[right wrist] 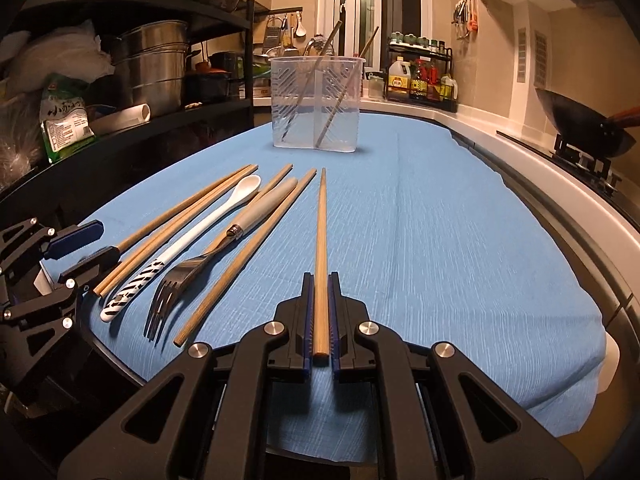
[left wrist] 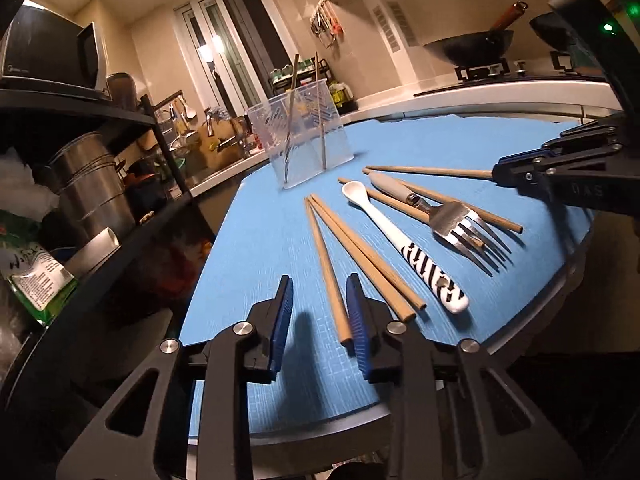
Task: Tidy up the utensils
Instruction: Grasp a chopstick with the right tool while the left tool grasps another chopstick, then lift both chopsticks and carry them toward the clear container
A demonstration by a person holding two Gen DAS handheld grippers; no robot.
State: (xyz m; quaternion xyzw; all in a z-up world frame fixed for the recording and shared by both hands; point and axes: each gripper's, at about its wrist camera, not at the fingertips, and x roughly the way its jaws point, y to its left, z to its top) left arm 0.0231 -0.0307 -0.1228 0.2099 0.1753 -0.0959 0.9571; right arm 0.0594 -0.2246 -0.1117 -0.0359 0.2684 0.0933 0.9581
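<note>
**A:** Looking at the right wrist view, bottom centre of the frame: the right claw (right wrist: 320,320) is pinching one chopstick (right wrist: 321,240) between its blue pads. The stick runs straight up the frame along the fingers, with its butt end poking back behind the pads. I'd guess it's gripped near that end so the long part can be tipped into the holder.

**B:** Yeah, and the left claw (left wrist: 320,320)? In its own view it sits at the bottom middle, pads apart with only blue cloth (left wrist: 260,248) between them. The nearest chopstick (left wrist: 326,264) ends right by the right-hand pad, outside the gap. So spread, holding nothing.

**A:** Agreed. My read is it's lining up on that stick next.

**B:** Middle of the frame is the loose pile, fanned out on the cloth: more chopsticks, a white spoon (left wrist: 394,236) with a striped handle, and a fork (left wrist: 460,224) with a grey handle lying across a chopstick. Nothing's stacked much, so each can be grabbed singly. The fork overlap might be fiddly though.

**A:** Further up, centre of the frame, is the clear plastic holder (right wrist: 316,100) with a divider. Two sticks already lean in it, one each side of the divider as far as I can tell.

**B:** So barely started, I'd say. Behind that it's just kitchen: a shelf with steel pots (right wrist: 152,68) upper left, a wok (right wrist: 580,120) far right.
</note>
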